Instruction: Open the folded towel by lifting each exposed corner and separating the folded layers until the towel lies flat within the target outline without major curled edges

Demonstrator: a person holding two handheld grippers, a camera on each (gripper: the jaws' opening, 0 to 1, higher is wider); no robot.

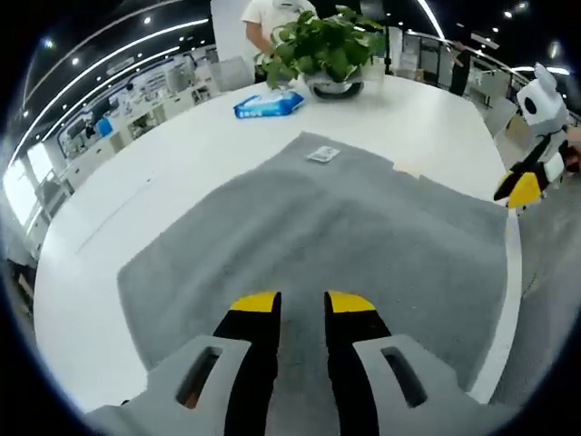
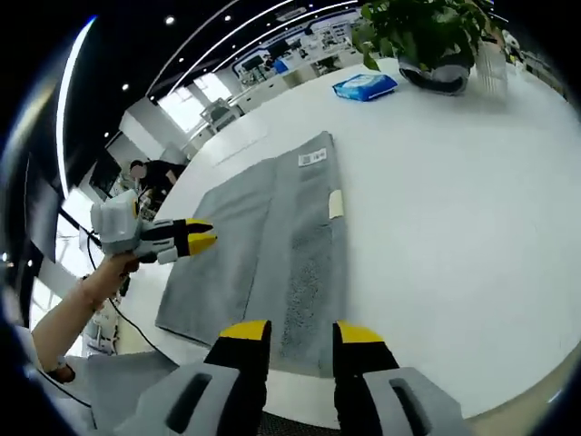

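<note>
Grey terry towel [image 1: 336, 236] lies on round white table [image 1: 182, 154], still partly folded: in right gripper view one lengthwise layer overlaps the other, with raised edge running down the middle of the towel [image 2: 272, 245]. White label tag [image 1: 323, 153] sits near far edge of towel.

Left gripper [image 1: 302, 304], yellow-tipped black jaws w/ grey body, hovers over near part of towel; jaws slightly apart, nothing between them, no cloth pinched. In right gripper view the same tool [image 2: 201, 238] comes in from left, held by a hand [image 2: 100, 272], tips just at towel's left edge.

Right gripper [image 2: 302, 334]: jaws apart, empty, above near short edge of towel. In left gripper view it [image 1: 525, 189] sits at towel's far right corner, by table rim; contact w/ cloth cannot be told.

Beyond towel: blue wet-wipe pack [image 1: 268, 104], then green potted plant in dark bowl [image 1: 331, 54]. Person in white top [image 1: 272, 18] stands behind plant.
</note>
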